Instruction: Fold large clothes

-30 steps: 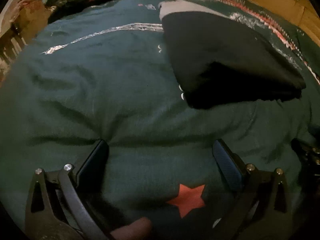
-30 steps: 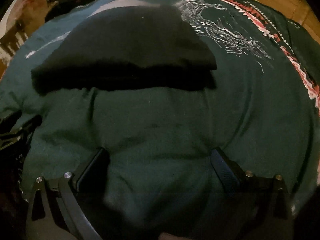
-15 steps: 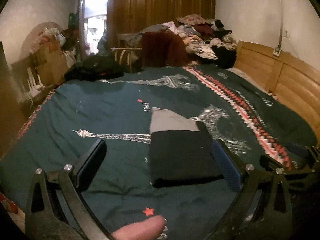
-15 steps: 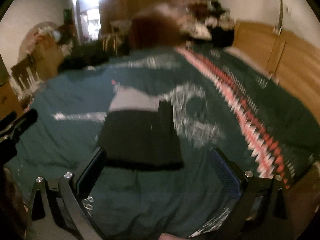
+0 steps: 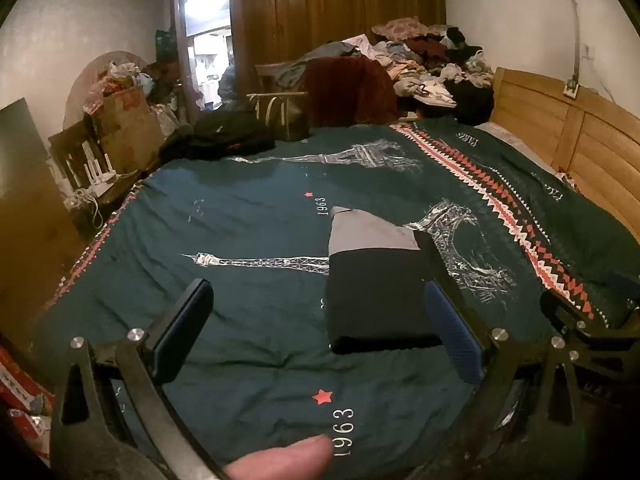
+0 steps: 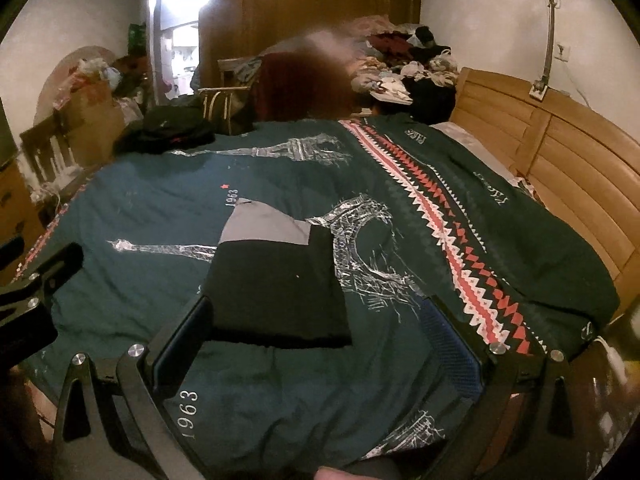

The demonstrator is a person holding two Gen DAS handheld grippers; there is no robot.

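Both views pulled back from right over duvet (image 5: 248, 240) to whole bed within last second. Folded black-and-grey garment (image 5: 372, 288) lying flat mid-bed, nothing gripping it, so fold looks done, guessing. Left gripper (image 5: 320, 332) spread wide, empty, well clear of fabric; right gripper (image 6: 316, 344) same. Clothes pile (image 6: 400, 64) at far end blurry in right view. Garment type hard to tell. Thumb tip (image 5: 280, 460) cut off at bottom edge.

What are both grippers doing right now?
Left gripper: jaws open, holding nothing.
Right gripper: jaws open, holding nothing.
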